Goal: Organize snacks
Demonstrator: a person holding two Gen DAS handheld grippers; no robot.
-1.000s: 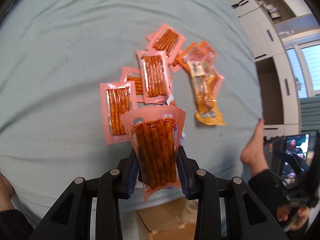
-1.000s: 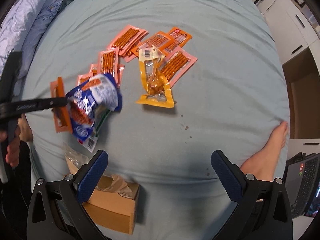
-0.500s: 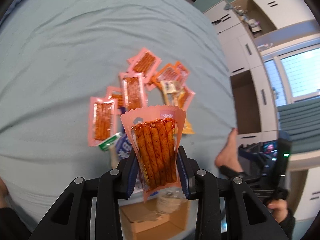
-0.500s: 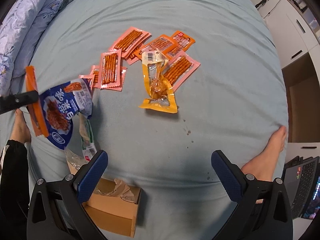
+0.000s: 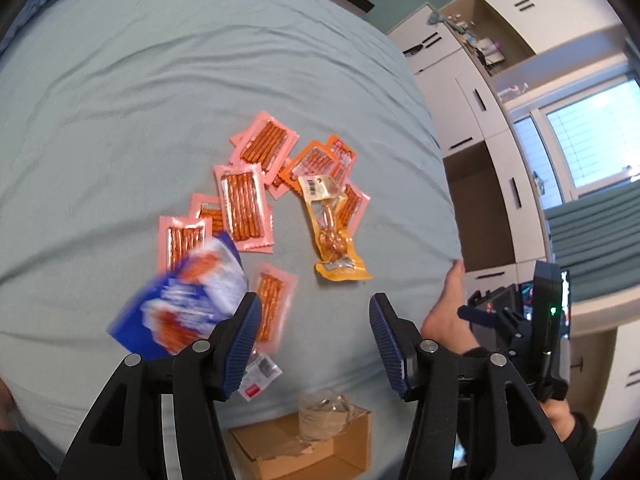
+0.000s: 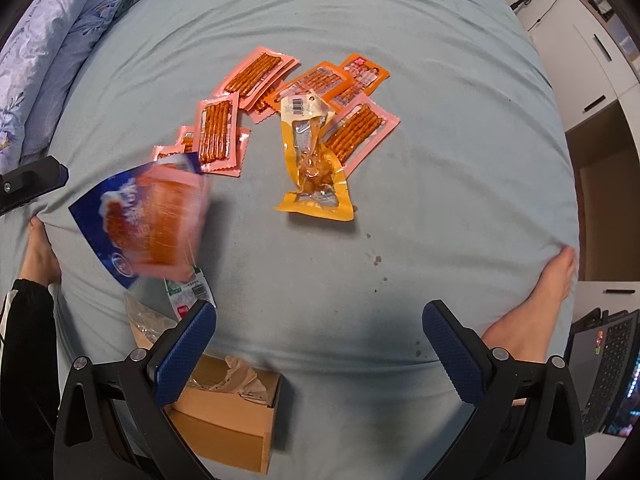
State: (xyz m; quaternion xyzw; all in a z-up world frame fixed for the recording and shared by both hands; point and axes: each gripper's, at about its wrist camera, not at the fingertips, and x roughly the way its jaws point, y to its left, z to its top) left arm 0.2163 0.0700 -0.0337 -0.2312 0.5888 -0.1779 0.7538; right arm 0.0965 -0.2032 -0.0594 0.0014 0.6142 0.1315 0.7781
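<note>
My left tool (image 5: 314, 338) has just been opening and now stands spread and empty; the blue packet (image 5: 182, 300) and a pink packet (image 5: 271, 305) tumble, blurred, above the bed (image 5: 120, 100). I should wait until they settle beside the cardboard box (image 6: 228, 420) before reaching again. My right tool (image 6: 316, 338) hangs spread, holding nothing.

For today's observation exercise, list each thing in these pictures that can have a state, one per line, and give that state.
left gripper: jaws have just been opening, nothing between them
right gripper: open, empty
blue snack bag: blurred, falling with a pink packet against it
pink stick packets: sealed, lying overlapped on the bed sheet
yellow pouch: sealed, lying flat across a pink packet
cardboard box: open, crumpled plastic inside
</note>
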